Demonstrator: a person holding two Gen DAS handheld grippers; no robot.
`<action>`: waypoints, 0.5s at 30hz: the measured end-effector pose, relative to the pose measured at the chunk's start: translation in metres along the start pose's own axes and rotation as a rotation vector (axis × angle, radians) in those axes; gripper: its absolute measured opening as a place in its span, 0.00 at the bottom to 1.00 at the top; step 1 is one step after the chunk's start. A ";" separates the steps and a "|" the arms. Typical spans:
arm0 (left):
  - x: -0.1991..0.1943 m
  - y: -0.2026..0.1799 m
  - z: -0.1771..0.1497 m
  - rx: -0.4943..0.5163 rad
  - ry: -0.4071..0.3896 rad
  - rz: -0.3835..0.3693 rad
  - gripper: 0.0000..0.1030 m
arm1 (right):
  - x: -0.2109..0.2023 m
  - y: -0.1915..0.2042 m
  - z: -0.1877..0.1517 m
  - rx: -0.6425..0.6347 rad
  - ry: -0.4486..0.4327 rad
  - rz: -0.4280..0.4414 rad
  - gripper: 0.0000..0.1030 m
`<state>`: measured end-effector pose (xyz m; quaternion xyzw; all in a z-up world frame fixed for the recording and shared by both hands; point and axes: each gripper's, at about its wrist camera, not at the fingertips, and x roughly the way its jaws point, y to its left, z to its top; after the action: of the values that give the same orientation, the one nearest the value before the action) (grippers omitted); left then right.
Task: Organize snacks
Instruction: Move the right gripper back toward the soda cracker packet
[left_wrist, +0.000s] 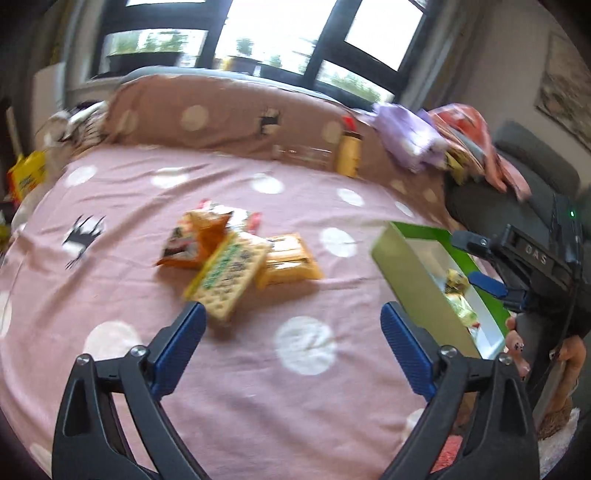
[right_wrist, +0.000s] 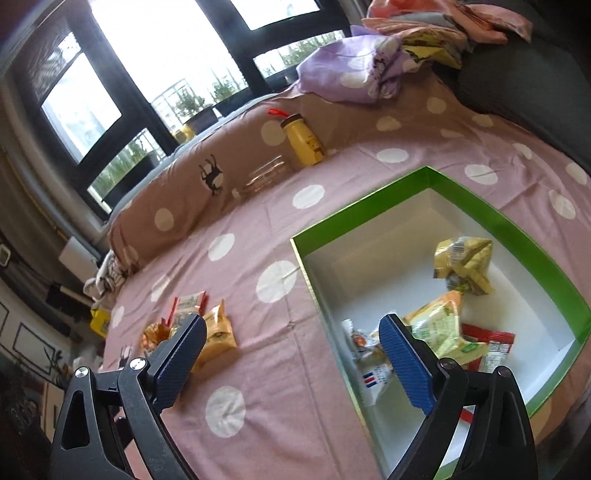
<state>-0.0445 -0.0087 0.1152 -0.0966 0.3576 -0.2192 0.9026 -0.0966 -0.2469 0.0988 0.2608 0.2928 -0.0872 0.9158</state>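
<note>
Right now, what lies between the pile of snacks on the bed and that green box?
Only bare pink dotted bedsheet separates the snack pile from the green box. The right wrist view shows it best.

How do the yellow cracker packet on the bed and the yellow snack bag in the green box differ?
The yellow cracker packet is flat and rectangular, while the yellow snack bag is crumpled and puffy. The packet lies on the pink spotted sheet, leaning on other snacks; the bag lies inside the green box, apart from the other packs there. The packet bears green lettering; the bag shows a barcode. Both are yellow, and no claw holds either.
</note>
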 end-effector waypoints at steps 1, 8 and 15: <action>0.001 0.008 0.000 -0.017 -0.010 0.022 0.96 | 0.004 0.008 -0.003 -0.017 0.005 0.015 0.92; 0.014 0.047 -0.007 -0.087 0.033 0.123 0.96 | 0.035 0.041 -0.022 -0.006 0.044 0.200 0.92; 0.022 0.080 -0.012 -0.183 0.098 0.219 0.96 | 0.083 0.081 -0.034 -0.107 0.207 0.163 0.92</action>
<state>-0.0125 0.0512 0.0667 -0.1281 0.4281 -0.0901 0.8901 -0.0205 -0.1611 0.0614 0.2423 0.3676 0.0304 0.8974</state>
